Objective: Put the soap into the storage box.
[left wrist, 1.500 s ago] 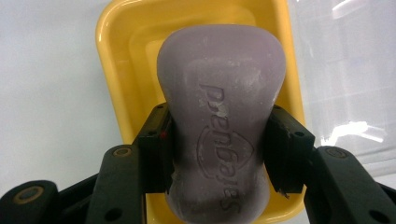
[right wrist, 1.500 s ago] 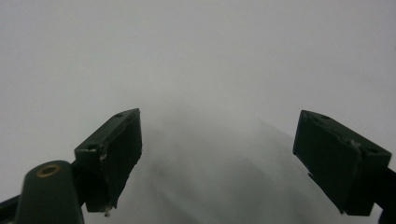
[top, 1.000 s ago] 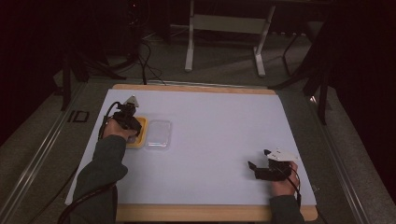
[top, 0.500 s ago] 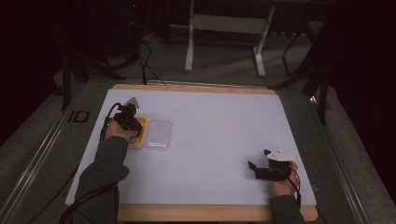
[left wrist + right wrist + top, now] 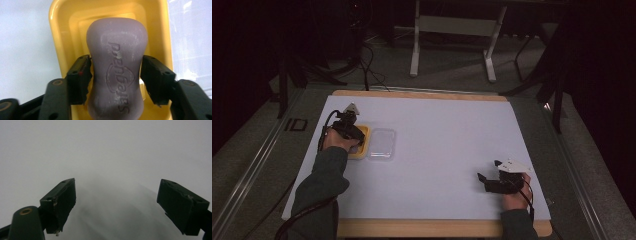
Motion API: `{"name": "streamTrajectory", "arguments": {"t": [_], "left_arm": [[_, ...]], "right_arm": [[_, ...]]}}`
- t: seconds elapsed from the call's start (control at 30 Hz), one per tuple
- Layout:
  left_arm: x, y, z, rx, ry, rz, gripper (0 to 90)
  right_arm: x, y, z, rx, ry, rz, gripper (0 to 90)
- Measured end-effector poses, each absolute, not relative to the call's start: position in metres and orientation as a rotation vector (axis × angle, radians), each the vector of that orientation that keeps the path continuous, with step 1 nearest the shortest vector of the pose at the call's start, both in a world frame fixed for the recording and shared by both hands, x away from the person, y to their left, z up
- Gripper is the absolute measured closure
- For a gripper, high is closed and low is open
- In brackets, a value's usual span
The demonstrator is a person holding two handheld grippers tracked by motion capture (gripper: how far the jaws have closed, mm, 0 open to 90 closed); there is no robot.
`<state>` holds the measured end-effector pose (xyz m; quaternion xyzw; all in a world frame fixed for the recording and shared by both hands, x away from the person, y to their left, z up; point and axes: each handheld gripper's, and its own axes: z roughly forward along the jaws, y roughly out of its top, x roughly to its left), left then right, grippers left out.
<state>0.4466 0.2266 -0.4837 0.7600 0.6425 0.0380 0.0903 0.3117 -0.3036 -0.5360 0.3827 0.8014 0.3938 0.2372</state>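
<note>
The table (image 5: 442, 150) carried a white sheet across nearly its whole top, with a wooden edge showing at the near and far sides. On its left part, in the high view, lay a yellow tray (image 5: 360, 145) and, just beside it toward the middle, a clear plastic lid (image 5: 381, 143) lying flat.

The left gripper (image 5: 353, 136), held by the person's left hand (image 5: 336, 141), stood over the tray. In the left gripper view the left gripper (image 5: 116, 75) had its jaws part-way apart, one on each side of a purple soap bar (image 5: 117, 72) that lay lengthwise in the yellow tray (image 5: 60, 37). The left jaw's pad sat against the bar's waist; the right jaw sat close against the other side, though firm contact there could not be told. The bar bore an embossed crest and lettering on its top face.

The right gripper (image 5: 488, 181), in the person's right hand (image 5: 513, 195), was well apart from the tray, at the near right of the table. In the right gripper view the right gripper (image 5: 116, 202) stood wide open, with nothing between its jaws, over bare white sheet.
</note>
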Motion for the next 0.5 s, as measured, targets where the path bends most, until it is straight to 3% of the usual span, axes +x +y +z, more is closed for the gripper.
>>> {"name": "streamTrajectory", "arguments": {"t": [0.3,0.5], "left_arm": [[0.442,0.226,-0.473,2.275,1.868,0.163,29.6],[0.436,0.23,-0.462,2.272,1.845,0.217,27.8]], "right_arm": [[0.312,-0.303,-0.536,1.047,2.199,1.076,15.3],[0.312,-0.303,-0.536,1.047,2.199,1.076,15.3]]}}
